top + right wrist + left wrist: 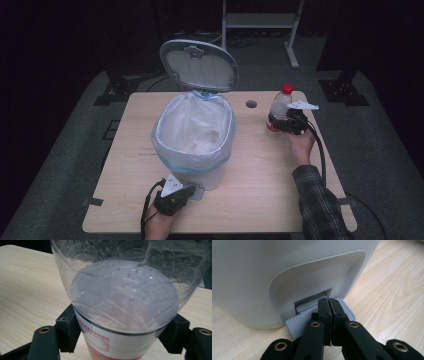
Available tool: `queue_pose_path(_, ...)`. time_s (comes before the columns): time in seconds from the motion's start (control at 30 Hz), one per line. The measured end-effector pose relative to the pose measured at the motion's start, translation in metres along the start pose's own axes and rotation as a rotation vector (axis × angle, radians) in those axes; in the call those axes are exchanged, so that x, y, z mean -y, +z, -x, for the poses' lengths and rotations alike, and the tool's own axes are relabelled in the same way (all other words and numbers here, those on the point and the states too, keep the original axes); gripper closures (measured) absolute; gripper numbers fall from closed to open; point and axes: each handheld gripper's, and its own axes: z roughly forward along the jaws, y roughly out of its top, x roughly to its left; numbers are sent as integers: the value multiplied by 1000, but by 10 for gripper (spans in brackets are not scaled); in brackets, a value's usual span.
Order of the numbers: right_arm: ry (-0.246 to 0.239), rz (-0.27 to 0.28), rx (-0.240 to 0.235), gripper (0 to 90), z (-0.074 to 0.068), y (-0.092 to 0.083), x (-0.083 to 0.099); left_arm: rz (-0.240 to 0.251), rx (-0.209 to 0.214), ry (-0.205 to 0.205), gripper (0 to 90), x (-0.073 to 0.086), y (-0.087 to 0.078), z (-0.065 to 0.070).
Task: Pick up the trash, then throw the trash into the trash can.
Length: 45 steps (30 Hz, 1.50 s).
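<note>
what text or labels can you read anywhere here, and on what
Bottle label, between the right claw's fingers: several rows of small red print on white, too blurred to read.
Bottle in the high view: the label is too small to read.
Bin, its pedal under the shut left claw, and table: no text visible.

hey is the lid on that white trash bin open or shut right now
Open. The bin's grey lid stands tilted up behind the bag-lined opening, and the left hand-held gripper, shut, presses on the grey pedal.
</note>
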Motion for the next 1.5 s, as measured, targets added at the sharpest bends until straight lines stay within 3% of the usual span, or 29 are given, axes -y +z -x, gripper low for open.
queue_pose_path(0.3, 0, -7, -41, 281, 1, -9, -3, 0, 0, 0, 893, 0, 0, 0)
queue_pose_path(0.57, 29, -8, -96, 282, 4, -25, -4, 0, 0, 0, 893, 0, 0, 0)
queue_pose_path(1.0, 22, -13, -146, 283, 2, -46, -4, 0, -1, -1, 894, 0, 0, 0)
queue_pose_path(1.5, 10, 31, -257, 283, -7, -77, -11, -1, -3, -1, 893, 0, 0, 1)
